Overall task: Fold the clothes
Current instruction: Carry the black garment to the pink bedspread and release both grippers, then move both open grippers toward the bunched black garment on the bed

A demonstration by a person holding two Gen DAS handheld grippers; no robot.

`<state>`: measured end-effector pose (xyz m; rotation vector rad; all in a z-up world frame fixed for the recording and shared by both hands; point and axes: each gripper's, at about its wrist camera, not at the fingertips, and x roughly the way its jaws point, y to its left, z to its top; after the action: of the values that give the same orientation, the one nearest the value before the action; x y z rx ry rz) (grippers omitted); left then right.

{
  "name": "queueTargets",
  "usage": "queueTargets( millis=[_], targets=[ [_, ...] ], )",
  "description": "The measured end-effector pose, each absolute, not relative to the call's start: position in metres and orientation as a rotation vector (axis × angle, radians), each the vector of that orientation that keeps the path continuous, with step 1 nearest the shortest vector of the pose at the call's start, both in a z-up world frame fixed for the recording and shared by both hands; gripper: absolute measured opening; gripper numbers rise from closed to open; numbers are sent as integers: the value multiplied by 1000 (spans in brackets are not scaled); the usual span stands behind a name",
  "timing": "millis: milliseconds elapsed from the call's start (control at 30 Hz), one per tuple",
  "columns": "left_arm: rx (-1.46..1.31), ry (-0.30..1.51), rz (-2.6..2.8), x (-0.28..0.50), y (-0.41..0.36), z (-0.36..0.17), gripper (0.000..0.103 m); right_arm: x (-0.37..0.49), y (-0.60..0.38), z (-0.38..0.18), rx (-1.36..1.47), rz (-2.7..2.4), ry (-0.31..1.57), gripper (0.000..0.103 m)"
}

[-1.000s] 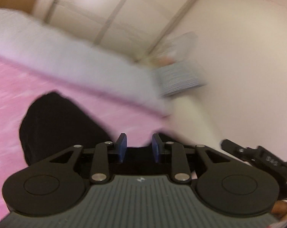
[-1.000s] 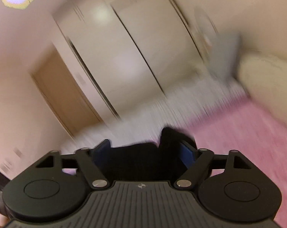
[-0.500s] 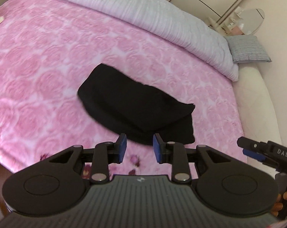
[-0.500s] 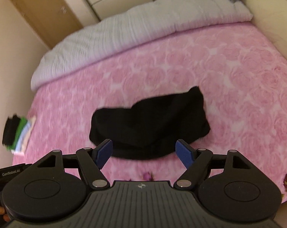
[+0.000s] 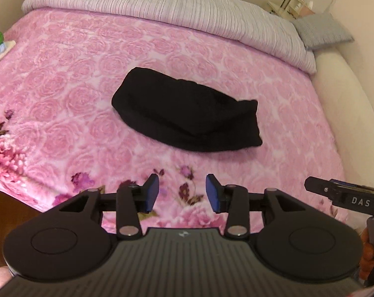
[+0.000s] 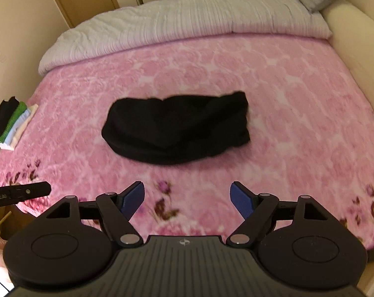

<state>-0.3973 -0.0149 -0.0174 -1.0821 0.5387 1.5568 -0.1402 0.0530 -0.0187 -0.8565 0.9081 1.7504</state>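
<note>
Black garment [image 5: 184, 116]: lies crumpled in the middle of the pink blanket [image 5: 63, 79], well apart from every edge, touched by nothing.
Left gripper [image 5: 182, 194]: hangs over the near edge of the bed; its jaws have just been opening, partly spread, nothing between them.
Right gripper [image 6: 187, 199]: also over the near edge, jaws spread wide and empty.
Folded stack [image 6: 10, 123]: black, green and white pieces at the left edge.
Grey duvet [image 6: 177, 24]: bunched along the far edge.

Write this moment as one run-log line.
left gripper: opening, empty | right gripper: open, empty | crumpled black garment: unheld on pink rose blanket
</note>
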Motion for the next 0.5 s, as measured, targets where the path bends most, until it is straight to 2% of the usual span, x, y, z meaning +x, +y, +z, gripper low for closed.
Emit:
queueTargets(
  millis=[500],
  targets=[
    [-1036,528,1607,-377,-69,0,44,-137,1,-17,-886,1794,844,79]
  ],
)
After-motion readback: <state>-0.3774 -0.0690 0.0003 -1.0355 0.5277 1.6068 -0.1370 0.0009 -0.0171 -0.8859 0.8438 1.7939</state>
